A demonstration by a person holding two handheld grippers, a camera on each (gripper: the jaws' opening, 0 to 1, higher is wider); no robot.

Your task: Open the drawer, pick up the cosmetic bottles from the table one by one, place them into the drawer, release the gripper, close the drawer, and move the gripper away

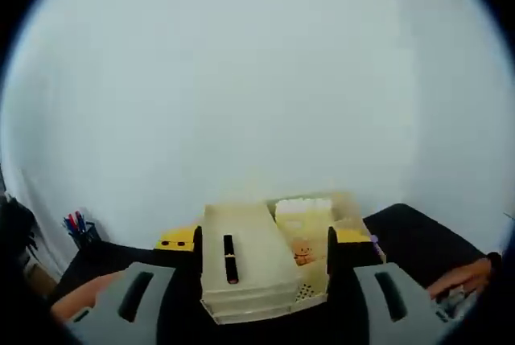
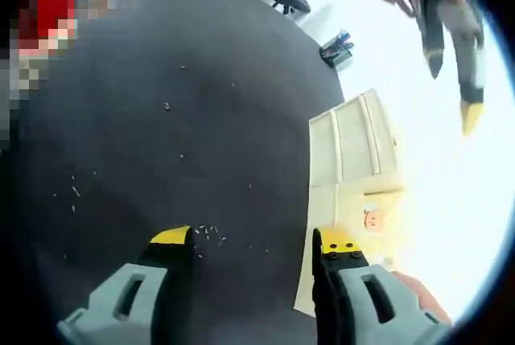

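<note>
Fingers of the left gripper (image 1: 257, 260) stand spread apart, with the cream drawer unit (image 1: 245, 264) sitting between them on the black counter (image 1: 418, 236); its top carries a small dark bottle (image 1: 229, 258). Behind the unit stands a yellow box (image 1: 304, 228), and a pen cup (image 1: 80, 231) sits near the counter's far left edge. Right gripper (image 2: 257, 248) fingers are likewise spread over bare counter, the drawer unit just beside the right-hand finger (image 2: 331, 269). Wide open counter stretches to the left.

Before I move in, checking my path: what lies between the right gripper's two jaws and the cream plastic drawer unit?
In the right gripper view, bare black tabletop with a few small crumbs separates the right gripper from the cream plastic drawer unit.
</note>
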